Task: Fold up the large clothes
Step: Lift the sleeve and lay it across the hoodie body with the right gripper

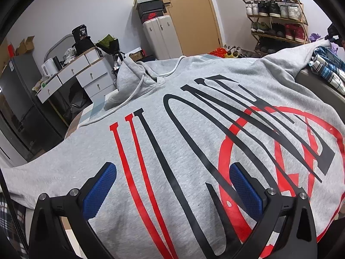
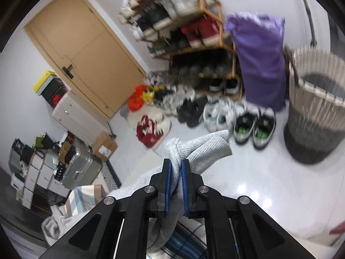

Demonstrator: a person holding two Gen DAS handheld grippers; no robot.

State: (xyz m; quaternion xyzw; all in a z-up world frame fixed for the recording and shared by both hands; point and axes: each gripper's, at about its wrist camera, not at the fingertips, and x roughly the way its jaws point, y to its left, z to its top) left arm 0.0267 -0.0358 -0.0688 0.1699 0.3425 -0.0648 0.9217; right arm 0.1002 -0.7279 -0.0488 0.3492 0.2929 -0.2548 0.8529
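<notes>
A grey hoodie [image 1: 194, 112] with large black and red lettering lies spread front-up, hood [image 1: 138, 75] at the far left. My left gripper [image 1: 172, 172] is open and empty, its blue pads just above the hoodie's chest print. My right gripper [image 2: 176, 166] is shut on the ribbed grey sleeve cuff [image 2: 207, 146] and holds it lifted. The same sleeve shows stretched out to the far right in the left wrist view [image 1: 301, 54]. The rest of the hoodie is hidden in the right wrist view.
A plaid blue-white cloth [image 1: 330, 69] lies at the right beside the hoodie and under my right gripper [image 2: 183, 239]. A shoe rack [image 2: 189, 32], floor shoes [image 2: 254, 127], a purple bag [image 2: 261, 60], a laundry basket [image 2: 317, 108] and suitcases [image 2: 79, 168] stand around.
</notes>
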